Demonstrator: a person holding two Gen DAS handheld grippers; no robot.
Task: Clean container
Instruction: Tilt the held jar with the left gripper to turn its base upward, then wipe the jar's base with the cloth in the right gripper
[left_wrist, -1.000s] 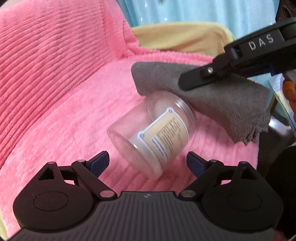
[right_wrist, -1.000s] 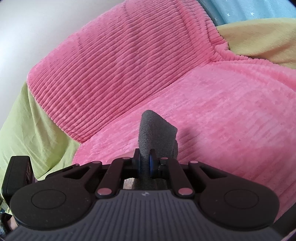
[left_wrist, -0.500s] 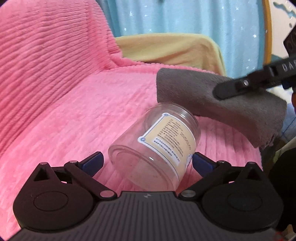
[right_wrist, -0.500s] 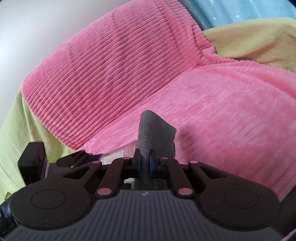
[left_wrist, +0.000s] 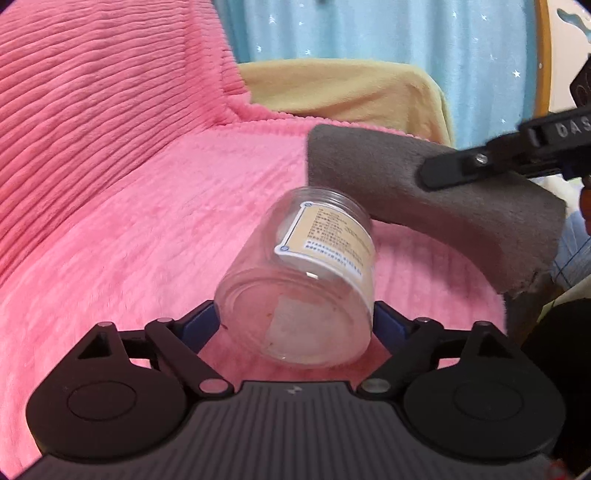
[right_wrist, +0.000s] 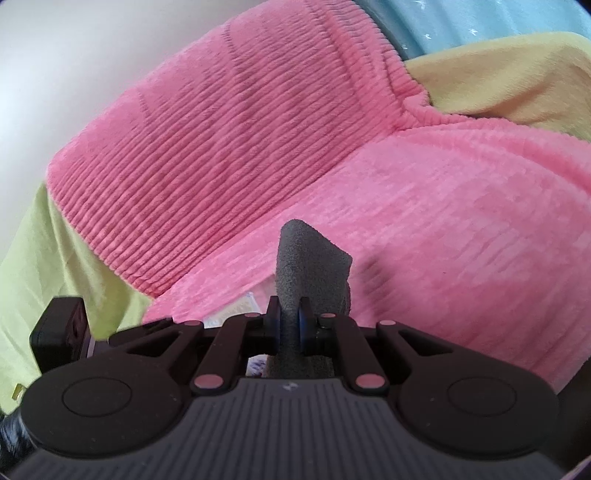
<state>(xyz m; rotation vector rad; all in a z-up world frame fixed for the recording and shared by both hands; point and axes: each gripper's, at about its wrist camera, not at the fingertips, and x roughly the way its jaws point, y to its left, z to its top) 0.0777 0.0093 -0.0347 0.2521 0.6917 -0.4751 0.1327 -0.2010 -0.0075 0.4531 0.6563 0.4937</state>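
Note:
A clear plastic jar (left_wrist: 306, 280) with a cream label lies tilted on the pink blanket (left_wrist: 129, 221), its base toward the camera and its open mouth pointing away. My left gripper (left_wrist: 295, 321) is closing on it, and both blue pads touch the sides of the jar near its base. My right gripper (right_wrist: 290, 325) is shut on a folded grey cloth (right_wrist: 310, 266). In the left wrist view that cloth (left_wrist: 406, 184) hangs just behind and to the right of the jar's mouth. A sliver of the jar's label (right_wrist: 236, 314) shows below the right gripper.
The ribbed pink blanket covers a sofa seat and backrest (right_wrist: 240, 129). A yellow cushion (left_wrist: 343, 92) lies at the back, with a blue starred curtain (left_wrist: 369, 29) behind it. Green fabric (right_wrist: 48, 258) lies at the sofa's left end.
The left gripper's jaws have come in from wide apart onto the jar's sides. The jar now fills more of the left view, base nearer. The cloth has drifted right.

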